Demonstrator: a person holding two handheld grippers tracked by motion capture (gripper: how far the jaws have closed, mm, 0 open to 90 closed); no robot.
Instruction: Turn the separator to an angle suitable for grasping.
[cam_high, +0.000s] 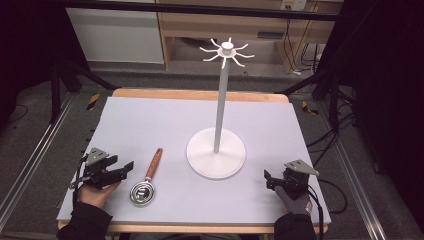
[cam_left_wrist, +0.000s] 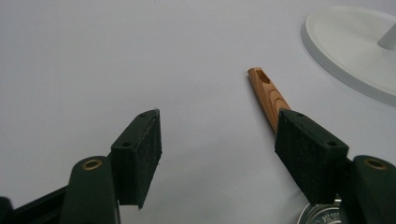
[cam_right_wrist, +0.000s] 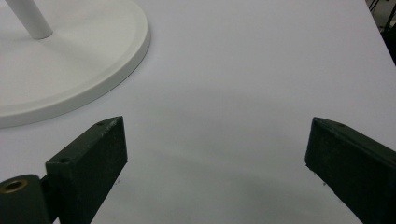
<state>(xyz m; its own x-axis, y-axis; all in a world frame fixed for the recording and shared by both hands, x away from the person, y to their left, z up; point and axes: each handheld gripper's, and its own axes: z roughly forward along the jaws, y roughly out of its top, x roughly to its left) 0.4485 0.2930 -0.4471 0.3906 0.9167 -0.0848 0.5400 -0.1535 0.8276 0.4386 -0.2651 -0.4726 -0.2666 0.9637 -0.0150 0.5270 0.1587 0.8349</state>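
- My left black two-jaw gripper (cam_high: 125, 167) sits at about 8 o'clock on the table, held in a bare hand (cam_high: 97, 192); its jaws stand spread wide with nothing between them.
- In the left gripper view, that gripper (cam_left_wrist: 217, 144) has only bare tabletop in its gap, and its right-hand jaw covers part of the wooden handle.
- Just beside it, toward the centre, I see the small round steel ladle with a tapered brown wooden handle (cam_high: 148, 175); it lies flat, bowl at 7 o'clock, handle pointing toward 1 o'clock, apart from both grippers.
- My right black two-jaw gripper (cam_high: 269, 179) rests at 4 o'clock in a grey-gloved hand (cam_high: 296, 200); in the right gripper view this gripper (cam_right_wrist: 215, 154) is also spread wide and empty.
- Between the two, near the centre, stands the white hanging rack with a round disc base (cam_high: 216, 152), upright pole and spoked hooks on top.
- Everything rests on the pale lilac-grey rectangular table mat (cam_high: 150, 120).
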